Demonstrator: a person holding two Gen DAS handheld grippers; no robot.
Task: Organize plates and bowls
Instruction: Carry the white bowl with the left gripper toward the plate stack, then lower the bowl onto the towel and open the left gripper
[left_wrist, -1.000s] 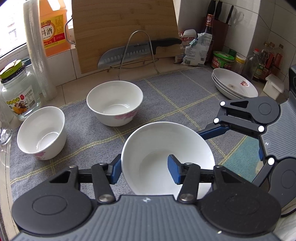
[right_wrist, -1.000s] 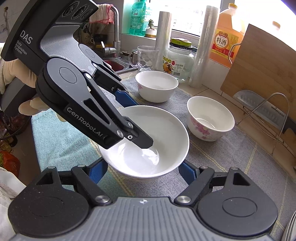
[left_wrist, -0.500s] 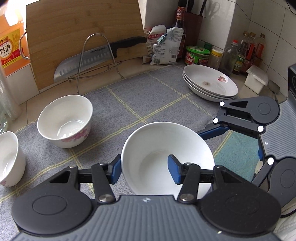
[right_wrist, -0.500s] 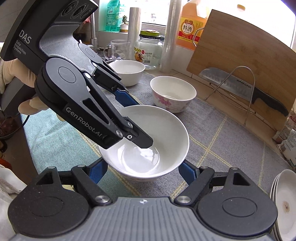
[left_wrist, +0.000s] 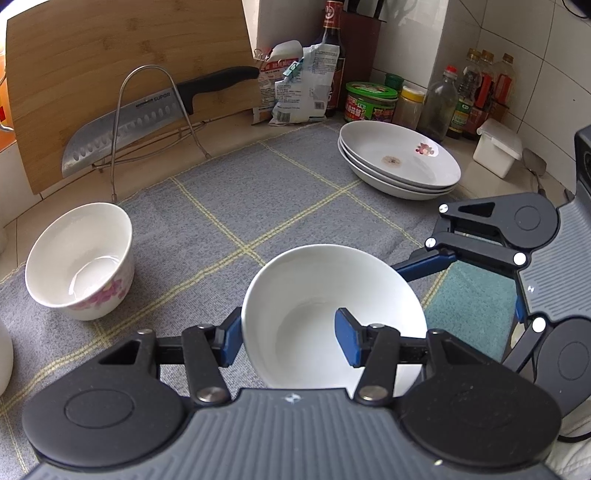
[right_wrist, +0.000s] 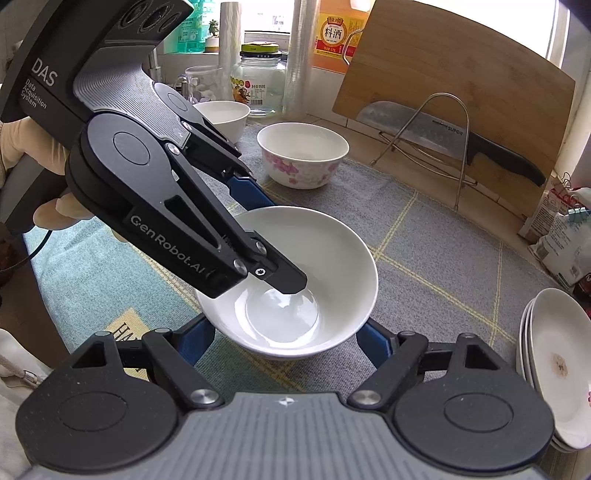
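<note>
A: State of left gripper?
B: Pinching the plain white ceramic bowl wall, one finger inside.
A: Right gripper?
B: Clamped across the bowl's outside; bowl sits between both fingers.

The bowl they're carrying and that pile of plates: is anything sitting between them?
No. In the left wrist view only bare grey checked cloth lies between the carried bowl and the stacked plates.
</note>
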